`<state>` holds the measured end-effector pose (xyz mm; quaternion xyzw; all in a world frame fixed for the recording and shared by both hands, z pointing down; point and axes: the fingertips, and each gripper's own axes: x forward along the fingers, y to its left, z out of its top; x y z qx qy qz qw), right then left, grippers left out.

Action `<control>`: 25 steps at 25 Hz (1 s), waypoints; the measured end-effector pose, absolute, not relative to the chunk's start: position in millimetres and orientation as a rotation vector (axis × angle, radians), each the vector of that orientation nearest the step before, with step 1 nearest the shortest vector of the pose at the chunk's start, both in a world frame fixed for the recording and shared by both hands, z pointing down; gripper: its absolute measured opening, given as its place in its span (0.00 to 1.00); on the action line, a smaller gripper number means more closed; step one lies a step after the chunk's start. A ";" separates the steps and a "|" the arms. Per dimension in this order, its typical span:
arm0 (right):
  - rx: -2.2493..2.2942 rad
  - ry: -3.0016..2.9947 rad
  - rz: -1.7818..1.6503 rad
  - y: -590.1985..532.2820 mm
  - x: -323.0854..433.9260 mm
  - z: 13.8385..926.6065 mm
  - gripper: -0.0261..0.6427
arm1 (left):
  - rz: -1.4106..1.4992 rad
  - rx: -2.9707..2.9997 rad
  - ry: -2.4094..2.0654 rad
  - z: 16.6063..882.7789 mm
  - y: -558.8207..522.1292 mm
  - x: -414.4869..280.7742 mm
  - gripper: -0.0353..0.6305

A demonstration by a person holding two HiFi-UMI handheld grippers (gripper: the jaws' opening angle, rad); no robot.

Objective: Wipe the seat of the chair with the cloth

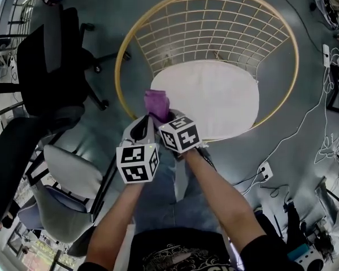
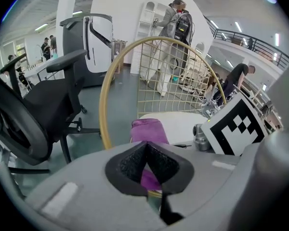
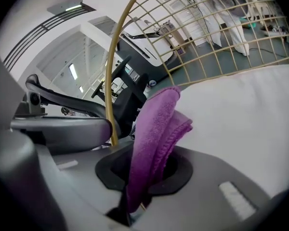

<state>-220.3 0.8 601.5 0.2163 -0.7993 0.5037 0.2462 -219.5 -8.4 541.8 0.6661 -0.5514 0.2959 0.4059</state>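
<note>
Down at the bottom of the head view, the person's forearms [image 1: 219, 192] reach forward with both tools side by side, nearly touching. Left gripper [image 2: 145, 159] first: its dark pads are drawn together into a ridge, nothing plainly gripped, though a sliver of purple shows in the gap beneath them. Right gripper [image 3: 143, 176] is the busy one, clamped tight on the cloth [image 3: 156, 129], a purple towel folded double that stands up out of the jaws and flops over at the top. From above, that cloth sits just ahead of both tool tips, right over the front left edge of the seat [image 1: 214, 97], where the white cushion meets the gold hoop. Whether it actually touches the cushion cannot be told from here. The seat itself is a pale rounded pad, bare across the middle and right. Behind it rises the chair's back [image 1: 214, 24] – a gold wire grid inside a big round rim, open enough for the grey floor to show through. To the left, well apart from the hoop, a black office chair [image 1: 51, 66] on castors; nearer the person on that side, a grey chair [image 1: 68, 176]. Off to the right, white cables and a power strip [image 1: 265, 171] trail across the floor. And far beyond, in the left gripper view – a person with a backpack [image 2: 176, 20] standing by white shelves, another person [image 2: 238, 76] bending low at the right
</note>
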 end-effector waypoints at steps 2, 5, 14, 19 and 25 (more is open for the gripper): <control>0.591 -2.183 1.377 2.4 -216.8 601.7 0.13 | 0.751 1.685 -1.386 542.0 -8.3 -215.8 0.05; 0.598 -2.183 1.394 4.1 -210.3 601.9 0.13 | 0.758 1.692 -1.377 542.5 -8.6 -209.8 0.05; 0.634 -2.165 1.458 6.5 -180.6 607.4 0.13 | 0.776 1.723 -1.331 545.1 -7.2 -180.4 0.05; 0.668 -2.128 1.460 5.8 -159.0 615.8 0.13 | 0.794 1.738 -1.307 547.5 -8.4 -166.0 0.05; 0.723 -2.101 1.469 3.2 -137.0 624.1 0.13 | 0.811 1.759 -1.282 549.2 -8.3 -154.7 0.05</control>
